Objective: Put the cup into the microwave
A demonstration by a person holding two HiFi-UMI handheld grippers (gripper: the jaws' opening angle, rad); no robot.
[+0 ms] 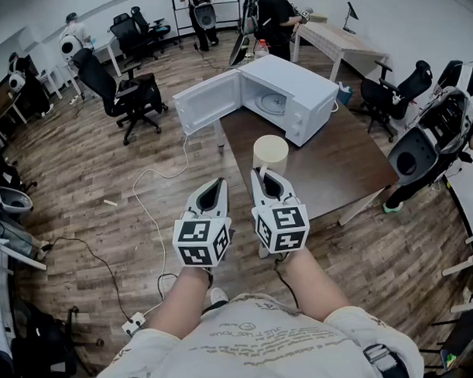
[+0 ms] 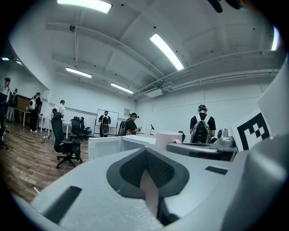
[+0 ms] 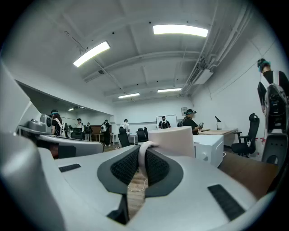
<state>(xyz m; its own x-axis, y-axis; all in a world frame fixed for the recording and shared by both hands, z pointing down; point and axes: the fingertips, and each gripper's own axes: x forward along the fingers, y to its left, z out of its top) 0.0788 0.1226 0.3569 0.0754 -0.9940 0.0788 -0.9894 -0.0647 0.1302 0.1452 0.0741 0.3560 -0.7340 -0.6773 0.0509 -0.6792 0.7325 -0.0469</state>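
right gripper (image 1: 265,174) pinches the cream cup (image 1: 270,152) by its thin handle, left gripper (image 1: 218,183) closed on nothing; i fear the cup swings and clips the open microwave (image 1: 295,89) on entry.

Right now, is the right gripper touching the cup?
Touching. The right gripper view shows the right gripper with its jaws closed on the handle of the cup, no gap on either side.

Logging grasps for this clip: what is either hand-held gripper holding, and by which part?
The right hand-held gripper holds the cup by its handle, pinched between its jaws. The left hand-held gripper holds nothing.
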